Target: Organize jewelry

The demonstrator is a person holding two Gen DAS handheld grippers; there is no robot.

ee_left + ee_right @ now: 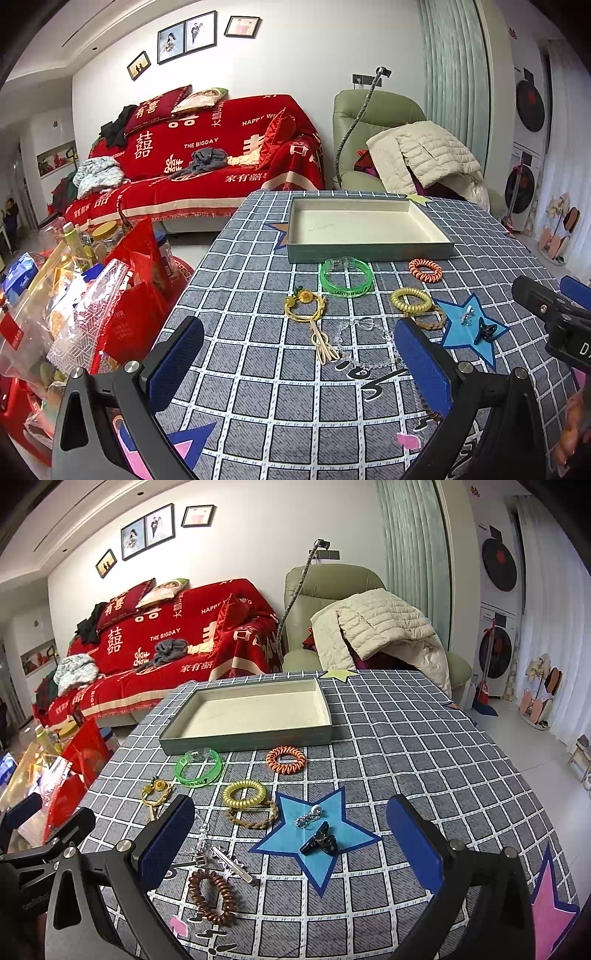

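Checked cloth covers the surface (406,738) where hair ties, a green bangle (198,766) and a black claw clip (319,843) lie scattered before an empty tray (247,734), as the left gripper (299,365) and right gripper (291,843) hover with jaws wide apart, holding nothing.

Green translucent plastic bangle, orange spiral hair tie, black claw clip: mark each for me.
Green translucent plastic bangle (346,292), left wrist view, near band.
Orange spiral hair tie (286,767), right wrist view, near coils.
Black claw clip (319,842), right wrist view, clip body.
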